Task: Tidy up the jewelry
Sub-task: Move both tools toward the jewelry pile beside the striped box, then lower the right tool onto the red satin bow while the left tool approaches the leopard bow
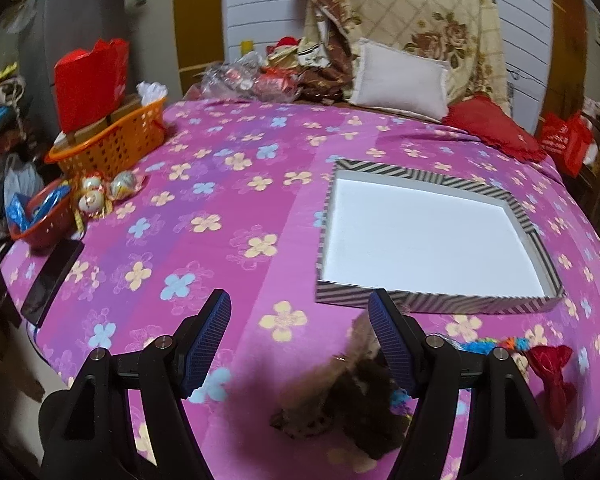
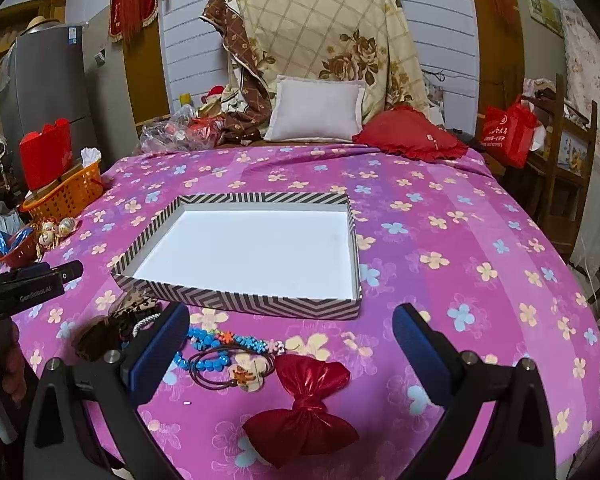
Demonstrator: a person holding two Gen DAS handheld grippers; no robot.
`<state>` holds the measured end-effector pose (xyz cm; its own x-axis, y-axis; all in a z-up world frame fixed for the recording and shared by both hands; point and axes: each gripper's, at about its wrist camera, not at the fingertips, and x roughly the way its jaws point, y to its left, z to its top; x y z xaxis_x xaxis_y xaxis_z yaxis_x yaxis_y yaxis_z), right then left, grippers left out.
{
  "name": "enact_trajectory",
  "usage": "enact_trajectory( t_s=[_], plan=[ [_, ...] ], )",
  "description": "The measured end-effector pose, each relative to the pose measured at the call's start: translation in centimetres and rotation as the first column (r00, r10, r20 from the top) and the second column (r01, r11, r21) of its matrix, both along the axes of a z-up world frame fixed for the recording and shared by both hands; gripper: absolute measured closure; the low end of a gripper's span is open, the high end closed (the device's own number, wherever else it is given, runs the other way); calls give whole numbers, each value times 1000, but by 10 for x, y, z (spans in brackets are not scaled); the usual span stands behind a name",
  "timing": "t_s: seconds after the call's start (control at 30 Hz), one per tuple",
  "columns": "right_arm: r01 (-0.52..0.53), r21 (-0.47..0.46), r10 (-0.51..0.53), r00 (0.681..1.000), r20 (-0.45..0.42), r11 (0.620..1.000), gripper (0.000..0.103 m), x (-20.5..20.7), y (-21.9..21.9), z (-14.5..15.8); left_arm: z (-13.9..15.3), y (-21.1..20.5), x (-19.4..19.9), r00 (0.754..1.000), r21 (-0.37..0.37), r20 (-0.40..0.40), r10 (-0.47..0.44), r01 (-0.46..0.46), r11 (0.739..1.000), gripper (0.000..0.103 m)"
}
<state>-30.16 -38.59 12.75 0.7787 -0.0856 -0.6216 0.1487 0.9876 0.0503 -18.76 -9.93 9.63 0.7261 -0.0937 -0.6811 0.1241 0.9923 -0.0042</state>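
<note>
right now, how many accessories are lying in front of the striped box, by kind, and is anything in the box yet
red bow: 1
blue bead strand: 1
cord bracelet with flower charm: 1
dark pile of hair ties: 1, pieces too tangled to count
total: 4
striped box: 0 inside

A bed under a pink flowered cover carried a striped, white-bottomed tray. Just in front of the tray lay a red bow, blue beads, cord bracelets and brown hair pieces. An orange basket stood at the left edge.
</note>
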Motion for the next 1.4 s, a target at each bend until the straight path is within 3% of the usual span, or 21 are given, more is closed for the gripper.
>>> enact_trajectory(
  t_s=[0.37, 0.53, 0.7, 1.4],
  plan=[
    [11, -23, -11, 1000, -28, 1000, 0, -1, 4, -3, 1, -25, -20, 997, 13, 18, -75, 74, 997, 49],
    [10, -40, -11, 999, -35, 999, 0, -2, 7, -4, 3, -26, -27, 997, 6, 39, -73, 73, 997, 49],
    [8, -61, -12, 999, -52, 998, 0, -1, 12, -6, 0, -31, -30, 998, 55, 44, -54, 51, 997, 49],
    [8, -50, -13, 995, -102, 999, 0, 2, 17, -16, -6, -33, -35, 997, 2, 6, -83, 82, 997, 49]
  ],
)
